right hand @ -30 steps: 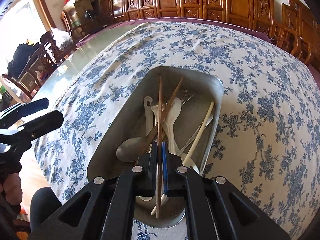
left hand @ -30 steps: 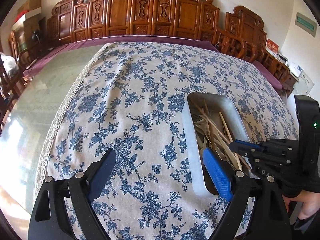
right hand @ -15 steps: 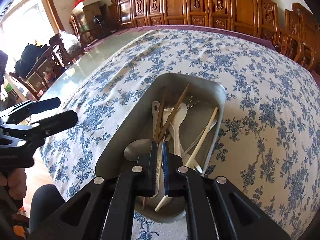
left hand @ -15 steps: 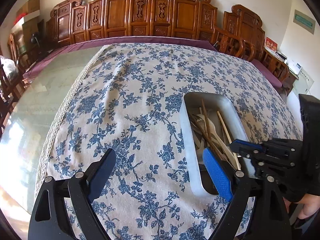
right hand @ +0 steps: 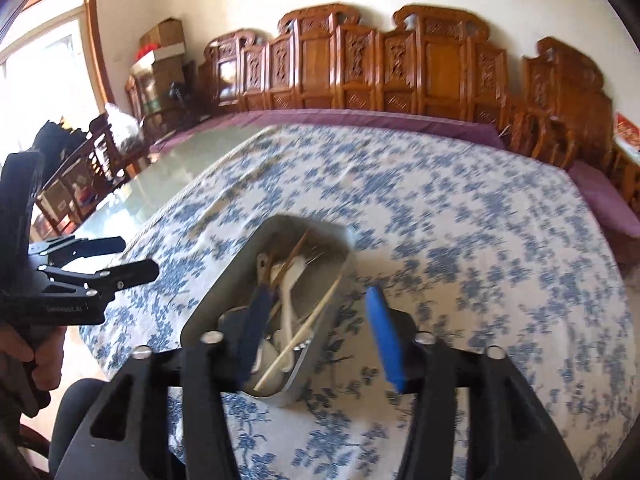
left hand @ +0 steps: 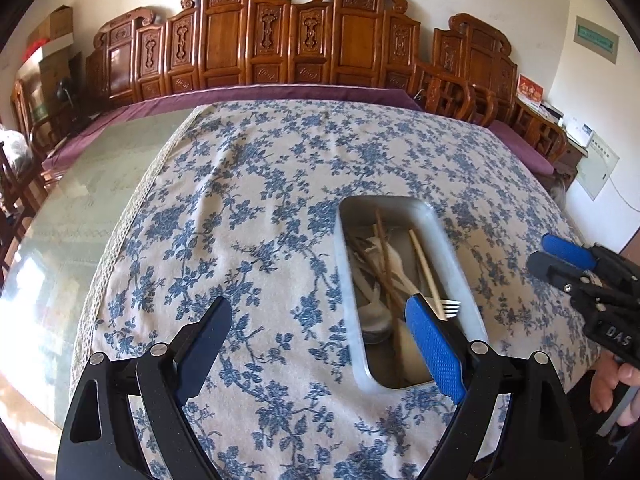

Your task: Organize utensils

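**Above the tray: chopstick released**

Over the metal tray (right hand: 224, 284), right gripper (right hand: 318, 334) has just sprung apart, empty, lifting away. Brown chopstick (left hand: 383, 258) now lies among the tray's spoons. Left gripper (left hand: 320, 344) waits released beside the tray.

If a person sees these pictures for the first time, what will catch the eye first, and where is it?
First comes the metal tray near the table's front edge, full of mixed utensils: brown chopsticks, a pale chopstick, white spoons and a fork. It sits on a blue floral tablecloth. Behind the table stands a row of carved wooden chairs.
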